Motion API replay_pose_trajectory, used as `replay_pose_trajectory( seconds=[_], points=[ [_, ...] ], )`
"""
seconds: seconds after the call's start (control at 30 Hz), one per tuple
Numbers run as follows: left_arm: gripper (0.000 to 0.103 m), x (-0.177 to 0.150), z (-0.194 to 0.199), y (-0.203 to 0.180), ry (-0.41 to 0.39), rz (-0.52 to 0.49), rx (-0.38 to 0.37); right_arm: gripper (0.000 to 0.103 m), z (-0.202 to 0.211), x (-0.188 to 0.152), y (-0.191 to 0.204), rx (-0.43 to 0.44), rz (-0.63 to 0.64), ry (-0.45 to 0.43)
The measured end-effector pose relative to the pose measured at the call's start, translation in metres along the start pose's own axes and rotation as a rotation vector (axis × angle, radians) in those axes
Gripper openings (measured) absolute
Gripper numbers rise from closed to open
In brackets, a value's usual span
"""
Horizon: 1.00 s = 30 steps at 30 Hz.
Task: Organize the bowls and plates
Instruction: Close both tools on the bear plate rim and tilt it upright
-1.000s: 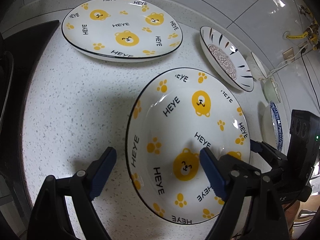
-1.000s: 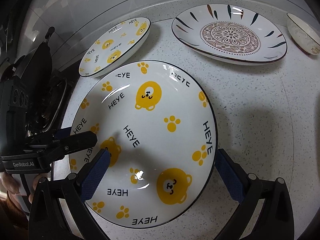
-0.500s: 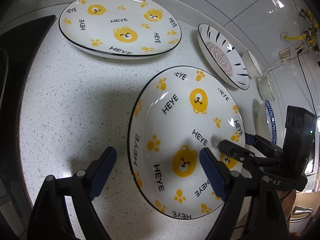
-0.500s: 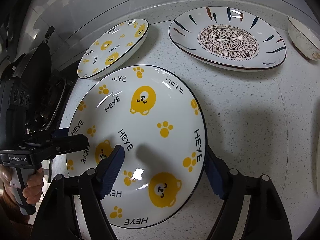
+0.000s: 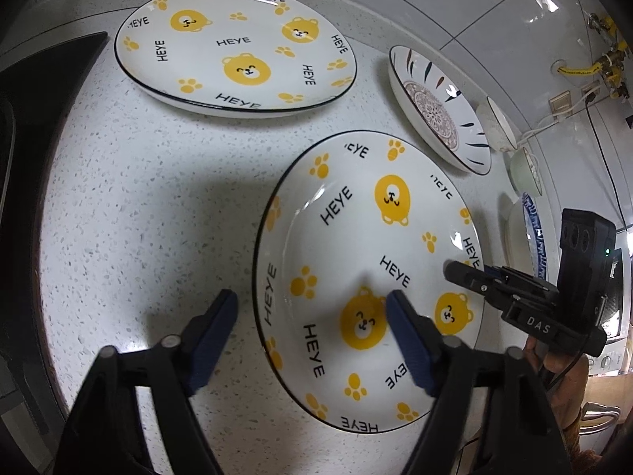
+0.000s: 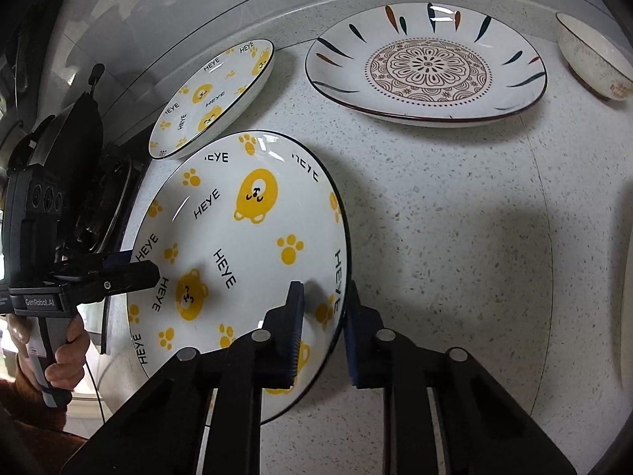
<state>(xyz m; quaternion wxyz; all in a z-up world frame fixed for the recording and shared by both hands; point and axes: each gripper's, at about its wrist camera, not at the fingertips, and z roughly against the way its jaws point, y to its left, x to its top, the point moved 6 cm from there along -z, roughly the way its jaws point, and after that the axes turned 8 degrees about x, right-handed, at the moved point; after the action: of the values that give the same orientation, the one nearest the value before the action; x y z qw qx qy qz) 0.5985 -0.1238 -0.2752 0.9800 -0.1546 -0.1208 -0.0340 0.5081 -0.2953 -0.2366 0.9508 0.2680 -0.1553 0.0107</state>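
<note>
A white bear-print "HEYE" plate point(image 5: 368, 261) point(image 6: 241, 237) lies near me on the speckled counter. My right gripper point(image 6: 322, 328) is shut on its right rim, one finger above, one below; it also shows in the left wrist view point(image 5: 467, 273). My left gripper point(image 5: 312, 336) is open and straddles the plate's left rim; it shows in the right wrist view point(image 6: 134, 269). A second bear-print plate point(image 5: 237, 47) point(image 6: 213, 95) sits further back. A mandala-pattern plate point(image 6: 427, 67) point(image 5: 439, 114) lies to the right.
A small cream bowl point(image 6: 593, 59) point(image 5: 498, 122), a pale green bowl point(image 5: 526, 170) and a blue-rimmed dish point(image 5: 534, 233) stand along the right. A black stove top point(image 5: 23, 118) borders the counter's left edge. The tiled wall point(image 5: 474, 0) runs behind.
My right gripper has closed from wide open onto the near plate's right rim. The left gripper stays open at the plate's left rim.
</note>
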Motion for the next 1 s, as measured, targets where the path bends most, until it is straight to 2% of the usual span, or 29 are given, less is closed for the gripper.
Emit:
replay_pose_trajectory(
  seconds=[0.1,0.13,0.2,0.27,0.3,0.4,0.57,0.7,1.0],
  points=[
    [0.041,0.0,-0.001,0.004,-0.002,0.02,-0.015,0.017,0.0,-0.001,0.001,0.002,0.007,0.001],
    [0.035,0.0,-0.001,0.006,-0.001,0.024,-0.015,0.017,0.0,-0.001,0.0,0.004,0.007,0.002],
    [0.032,0.001,-0.001,0.01,0.0,0.025,-0.013,0.017,0.0,0.0,-0.001,0.013,0.002,0.003],
    [0.018,0.0,-0.001,0.015,-0.001,0.03,-0.002,0.016,0.0,0.0,-0.001,0.023,0.003,0.007],
    [0.015,0.0,-0.001,0.018,-0.001,0.037,0.003,0.016,0.0,0.0,-0.002,0.028,0.002,0.008],
    [0.012,-0.002,-0.001,0.023,0.007,0.072,-0.032,0.015,0.0,0.001,-0.003,0.044,0.0,0.01],
    [0.012,-0.014,0.012,0.025,-0.033,0.084,-0.013,0.013,0.001,-0.001,0.004,0.007,0.051,0.002],
    [0.012,-0.029,0.037,0.029,-0.066,0.1,-0.003,0.012,0.007,-0.012,0.016,0.026,0.067,0.002],
    [0.012,-0.104,0.098,0.062,-0.099,0.182,0.047,0.012,0.019,-0.053,0.073,0.119,0.125,0.041]
  ],
)
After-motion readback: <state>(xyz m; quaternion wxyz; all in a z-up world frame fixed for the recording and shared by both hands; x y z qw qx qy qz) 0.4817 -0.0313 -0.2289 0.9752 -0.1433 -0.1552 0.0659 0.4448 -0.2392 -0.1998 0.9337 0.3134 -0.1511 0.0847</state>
